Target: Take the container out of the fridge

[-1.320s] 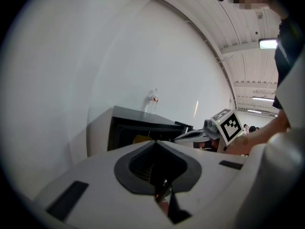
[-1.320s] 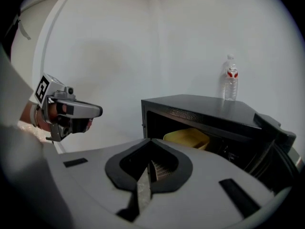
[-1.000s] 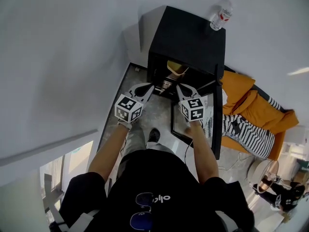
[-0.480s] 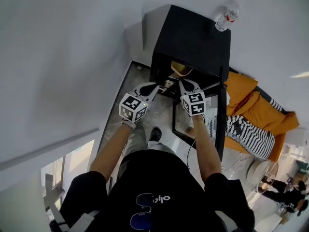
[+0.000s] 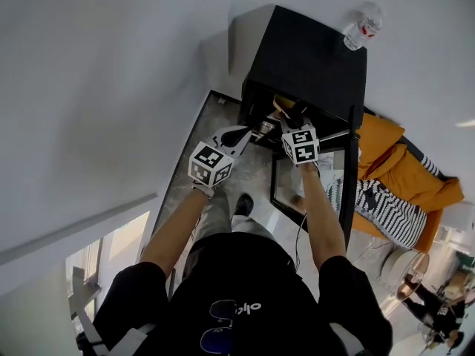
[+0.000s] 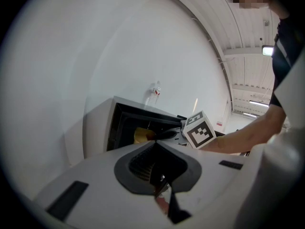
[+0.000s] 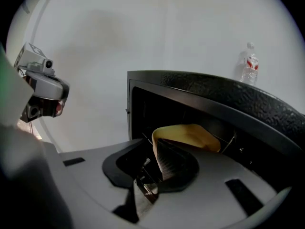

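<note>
A small black fridge [image 5: 304, 50] stands against the wall with its door [image 5: 349, 176] swung open to the right. A yellow container [image 7: 190, 135] sits tilted on the shelf inside; it also shows in the head view as the container [image 5: 280, 103] and in the left gripper view [image 6: 139, 135]. My right gripper [image 7: 155, 151] reaches into the opening [image 5: 295, 115], open, with the container's near rim between its fingers. My left gripper [image 5: 241, 133] hangs outside, just in front of the fridge's left side, its fingertips together [image 6: 155, 144] and nothing held.
A clear water bottle [image 5: 361, 27] stands on the fridge's top back right corner. Orange and striped fabric [image 5: 393, 176] lies right of the door. A white wall runs along the left. A grey camera device [image 7: 43, 87] shows at the left of the right gripper view.
Both grippers moved forward toward the fridge. The right one went from in front of the opening into it, up to the yellow container. The left followed a short way.
</note>
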Demonstrator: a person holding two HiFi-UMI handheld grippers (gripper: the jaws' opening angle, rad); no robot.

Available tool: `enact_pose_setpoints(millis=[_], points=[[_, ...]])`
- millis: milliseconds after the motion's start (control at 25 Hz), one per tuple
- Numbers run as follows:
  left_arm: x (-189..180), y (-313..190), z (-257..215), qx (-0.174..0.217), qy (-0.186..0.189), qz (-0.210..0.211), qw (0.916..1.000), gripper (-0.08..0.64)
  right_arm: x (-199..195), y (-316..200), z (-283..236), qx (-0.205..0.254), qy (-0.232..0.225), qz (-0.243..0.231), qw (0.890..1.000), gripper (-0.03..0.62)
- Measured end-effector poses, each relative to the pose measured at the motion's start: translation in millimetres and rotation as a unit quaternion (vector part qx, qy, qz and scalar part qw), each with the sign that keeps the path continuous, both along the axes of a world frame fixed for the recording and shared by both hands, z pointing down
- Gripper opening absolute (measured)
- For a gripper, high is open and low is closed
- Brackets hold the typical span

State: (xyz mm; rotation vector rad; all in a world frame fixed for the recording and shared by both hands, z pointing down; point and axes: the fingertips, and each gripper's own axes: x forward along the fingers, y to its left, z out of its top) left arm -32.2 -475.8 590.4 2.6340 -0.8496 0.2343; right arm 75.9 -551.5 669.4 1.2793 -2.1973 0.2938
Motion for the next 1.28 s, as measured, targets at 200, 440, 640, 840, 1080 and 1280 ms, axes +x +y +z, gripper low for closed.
enact_pose_setpoints(millis=[200,440,640,840,1080,1280], points=[[-0.4,-1.3,7.3,-0.006,-0.001,0.004,1.0000,0.008,-0.6,-9.1,10.3,-0.002,0.013,0.003,1.000,0.084],[-0.4,-2.6,6.1,-0.007,-0.001,0.005,1.0000,0.008,-3.5,-17.8,19.3,-0.012,0.030,-0.010,0.999,0.085],[-0.7,-3.1,6.9,-0.009,-0.001,0.005,0.9999,0.008,-4.3,-23.4,26.0,-0.029,0.045,-0.021,0.998,0.084],[-1.9,-4.6,10.5,-0.012,-0.001,0.005,0.9999,0.008,-6.3,-26.0,29.6,-0.047,0.071,-0.030,0.996,0.084],[-1.8,-6.9,10.4,-0.013,0.001,0.001,0.9999,0.008,-3.7,-27.8,35.1,-0.060,0.074,-0.029,0.995,0.074],[-3.1,-7.1,10.0,-0.012,0.001,-0.001,0.9999,0.008,-2.4,-27.2,33.9,-0.055,0.078,-0.028,0.995,0.041]])
